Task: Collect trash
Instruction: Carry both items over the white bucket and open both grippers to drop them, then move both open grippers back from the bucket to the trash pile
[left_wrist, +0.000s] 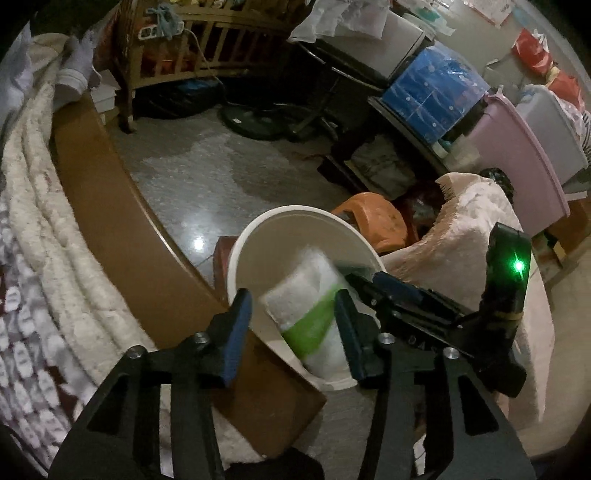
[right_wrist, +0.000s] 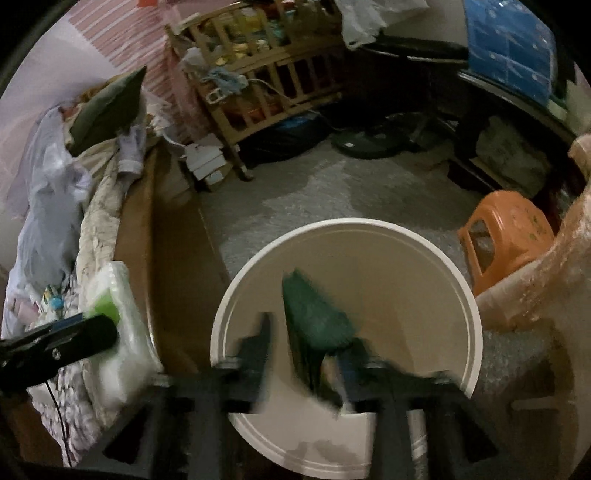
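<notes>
Cluttered bedroom floor: both the left gripper (left_wrist: 293, 328) and right gripper (right_wrist: 306, 354) hang over the round white plastic bucket (right_wrist: 436, 258), jaws released, so the white-and-green plastic wrapper (left_wrist: 314, 325) and dark green crumpled wrapper (right_wrist: 314, 314) drop in.

Both point steeply down. The left gripper (left_wrist: 293, 323) has its jaws parted; the right gripper (right_wrist: 306, 350), blurred, seems parted too, just beside it.
</notes>
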